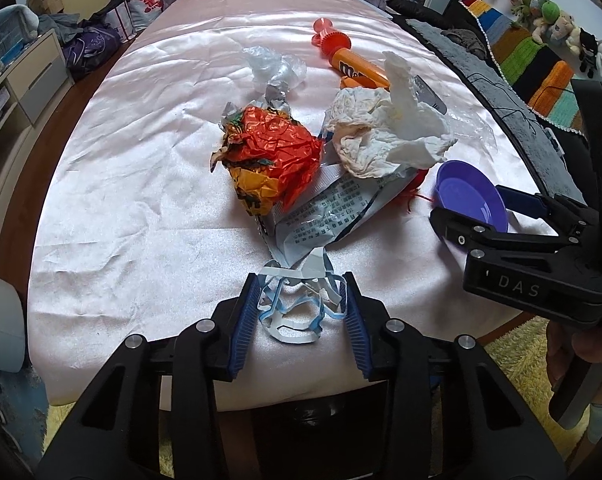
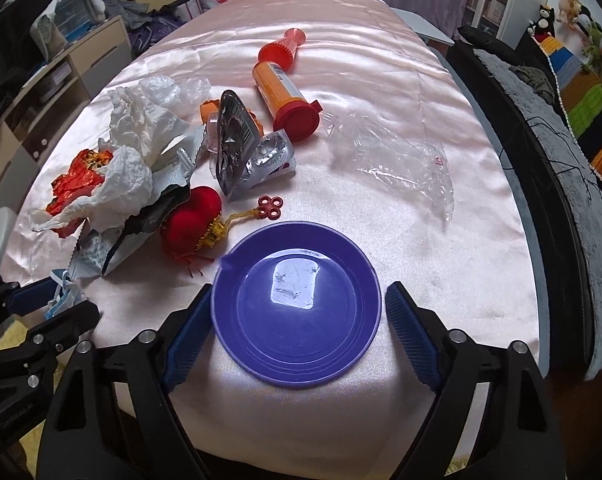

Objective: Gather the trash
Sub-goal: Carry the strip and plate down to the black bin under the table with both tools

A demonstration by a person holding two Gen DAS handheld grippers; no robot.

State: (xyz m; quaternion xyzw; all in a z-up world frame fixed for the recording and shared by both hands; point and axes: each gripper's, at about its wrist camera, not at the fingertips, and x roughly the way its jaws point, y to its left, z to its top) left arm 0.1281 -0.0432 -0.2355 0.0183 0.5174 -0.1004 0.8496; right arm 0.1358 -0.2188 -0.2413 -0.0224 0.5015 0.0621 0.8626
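A crumpled blue and white face mask (image 1: 297,308) lies at the near edge of the pink satin tabletop (image 1: 141,200). My left gripper (image 1: 299,280) stands open around it, a blue pad close on each side. A purple plastic plate (image 2: 297,308) rests flat between the pads of my right gripper (image 2: 301,286), which is open with a slim gap on both sides. Behind the mask is a trash pile: an orange-red foil wrapper (image 1: 273,152), white tissue (image 1: 385,132) and a printed silver packet (image 1: 325,208).
Farther back lie an orange tube with red caps (image 2: 281,88), a clear plastic bag (image 2: 397,156), silver sachets (image 2: 237,140) and a red plush ornament (image 2: 193,216). Drawers (image 1: 33,80) stand at the left. A dark sofa with a striped blanket (image 1: 541,68) runs along the right.
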